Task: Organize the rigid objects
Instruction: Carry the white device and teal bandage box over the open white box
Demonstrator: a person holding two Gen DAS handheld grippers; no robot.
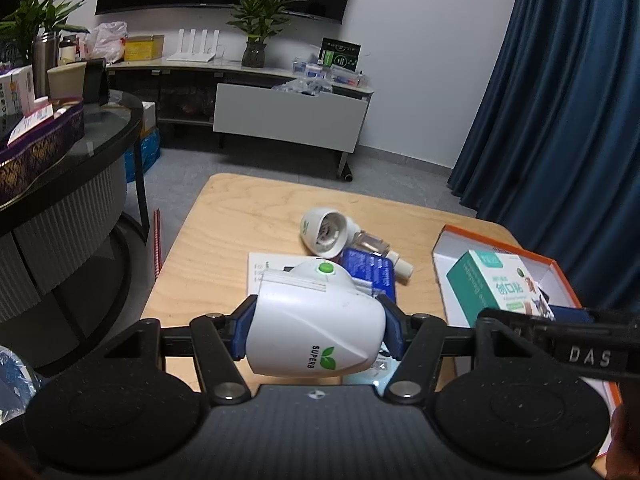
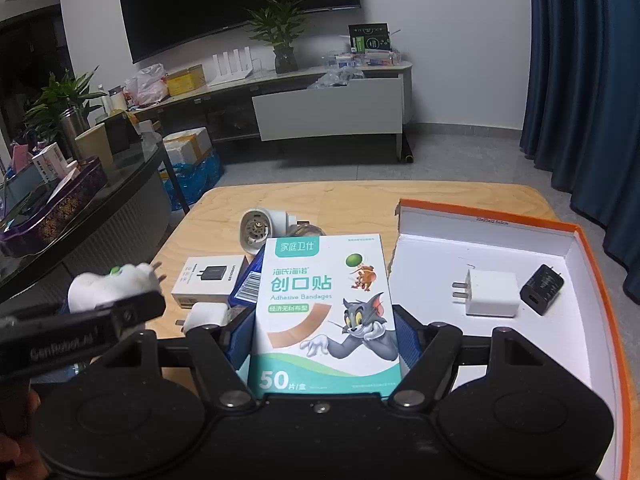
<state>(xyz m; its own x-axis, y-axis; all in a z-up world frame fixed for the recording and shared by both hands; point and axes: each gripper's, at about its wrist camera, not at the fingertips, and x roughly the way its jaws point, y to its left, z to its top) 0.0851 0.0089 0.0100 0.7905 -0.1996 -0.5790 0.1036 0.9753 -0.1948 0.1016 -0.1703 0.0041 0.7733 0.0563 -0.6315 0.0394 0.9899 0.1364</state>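
Over wooden table point(image 2: 352, 204), bandage box point(image 2: 324, 312) lengthwise between right tool point(image 2: 324, 344) (gripped).

Dim, bluish indoor light, soft shadows, strong fisheye bending at edges, slight blur far back.

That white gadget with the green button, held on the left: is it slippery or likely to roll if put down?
The white gadget looks glossy and rounded, so it may slip between the left gripper pads. Set on the wooden table, its curved body could probably rock or roll.
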